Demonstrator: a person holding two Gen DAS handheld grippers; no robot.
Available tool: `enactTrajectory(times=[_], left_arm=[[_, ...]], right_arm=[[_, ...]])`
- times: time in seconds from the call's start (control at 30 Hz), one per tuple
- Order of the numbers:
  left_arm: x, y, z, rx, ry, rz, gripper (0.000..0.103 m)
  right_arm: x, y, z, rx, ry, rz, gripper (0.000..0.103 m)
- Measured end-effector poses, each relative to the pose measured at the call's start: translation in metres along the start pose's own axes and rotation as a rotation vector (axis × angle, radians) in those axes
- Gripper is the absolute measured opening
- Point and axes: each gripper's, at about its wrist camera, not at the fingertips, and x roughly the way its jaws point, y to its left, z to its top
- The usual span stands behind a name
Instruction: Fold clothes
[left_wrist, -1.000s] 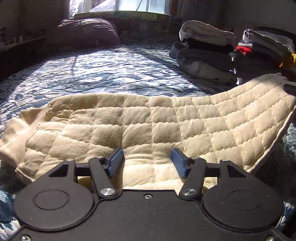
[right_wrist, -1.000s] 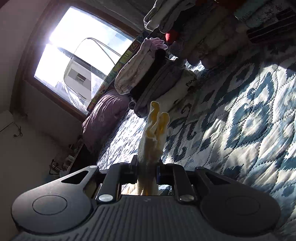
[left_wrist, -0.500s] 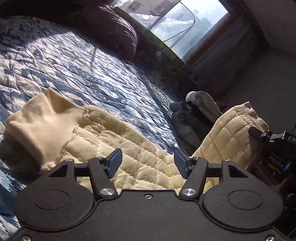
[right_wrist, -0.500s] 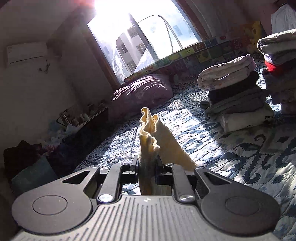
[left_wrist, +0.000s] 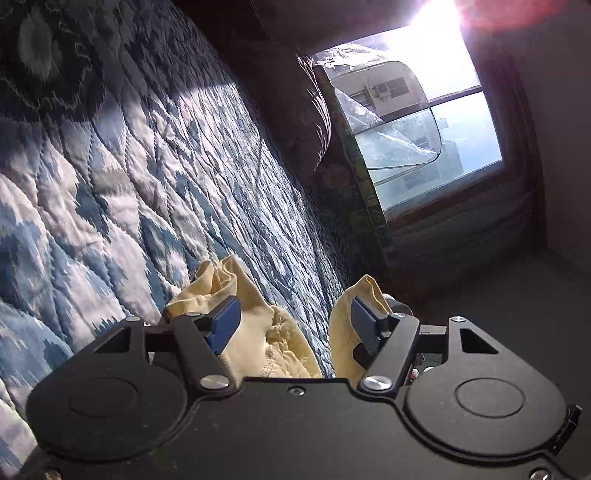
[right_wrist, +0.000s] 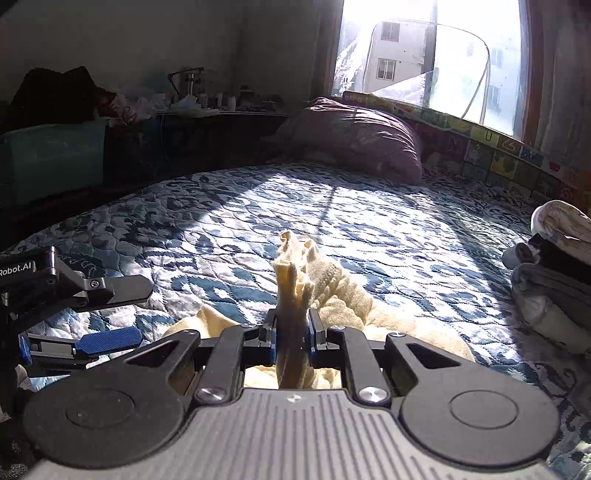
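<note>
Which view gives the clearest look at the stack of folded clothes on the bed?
The right wrist view. The stack of folded clothes sits at its right edge on the quilt, partly cut off by the frame. The left wrist view shows none of it, only quilt, window and the cream garment.

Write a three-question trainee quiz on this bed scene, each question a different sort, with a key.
1. True or false: the right tongs are shut on the cream garment.
2. Multiple choice: the left tongs are A) open, B) shut on the garment, C) shut on nothing.
3. Fill in: the stack of folded clothes sits on the ____.

Key: 1 true; 2 A; 3 bed.
</note>
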Motion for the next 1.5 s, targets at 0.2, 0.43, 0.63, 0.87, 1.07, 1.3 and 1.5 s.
enactTrajectory(times=[0.2,0.43,0.63,0.87,1.07,1.3,1.5], left_arm=[[-0.002,0.007,0.010,-0.043,0.051,-0.066,0.068],[0.009,0.008,0.008,-0.021,0.108,-0.038,0.068],[0.017,0.009,0.007,-0.011,0.127,-0.016,0.068],[0.025,-0.002,0.001,0.069,0.133,0.013,0.068],[0.039,-0.023,-0.014,0.239,0.110,0.056,0.066],[0.064,-0.032,-0.031,0.323,0.112,0.131,0.024],[0.043,-0.032,-0.014,0.236,0.041,0.031,0.013]], right_arm=[[0.020,0.050,-0.012,-0.181,0.041,-0.038,0.016],[0.028,0.082,-0.022,-0.368,0.034,-0.029,0.017],[0.008,0.084,-0.030,-0.397,0.025,0.068,0.038],[-0.062,0.055,-0.031,-0.290,-0.054,0.126,0.037],[-0.077,-0.044,-0.044,0.106,-0.091,0.004,0.037],[-0.054,-0.110,-0.077,0.390,-0.027,-0.026,0.035],[-0.042,-0.111,-0.070,0.382,-0.059,0.030,0.035]])
